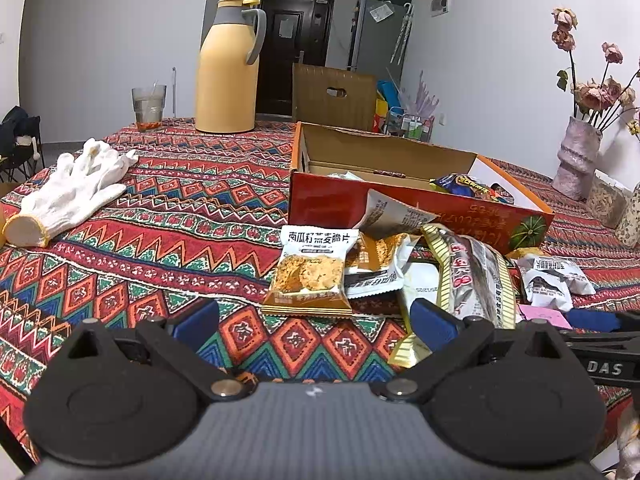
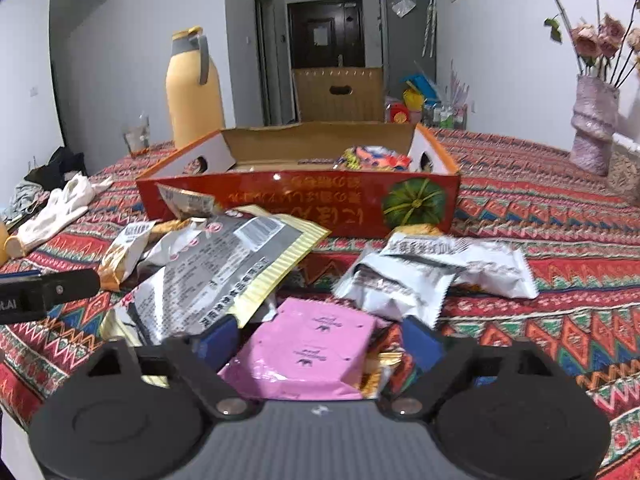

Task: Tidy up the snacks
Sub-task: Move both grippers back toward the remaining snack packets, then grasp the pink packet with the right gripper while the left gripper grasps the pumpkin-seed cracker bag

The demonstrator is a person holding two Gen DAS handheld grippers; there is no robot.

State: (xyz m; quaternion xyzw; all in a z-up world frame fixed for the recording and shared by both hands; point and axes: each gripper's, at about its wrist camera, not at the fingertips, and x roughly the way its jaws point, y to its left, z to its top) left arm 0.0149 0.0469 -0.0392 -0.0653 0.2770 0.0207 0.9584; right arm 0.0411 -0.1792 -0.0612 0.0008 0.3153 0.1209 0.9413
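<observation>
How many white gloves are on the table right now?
2 at least: the white gloves lie overlapped on the tablecloth far left, before the glass; more could be hidden beneath.

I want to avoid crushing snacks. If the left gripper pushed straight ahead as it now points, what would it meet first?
Probably the orange oat-crisp packet, which lies just ahead between the open left gripper fingers' line, with the red cardboard box behind it. Depth is hard to judge; it may meet the patterned tablecloth first.

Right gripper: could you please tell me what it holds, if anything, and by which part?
The pink packet lies between the right gripper's fingers, side to side; whether the pads press it cannot be told.
</observation>
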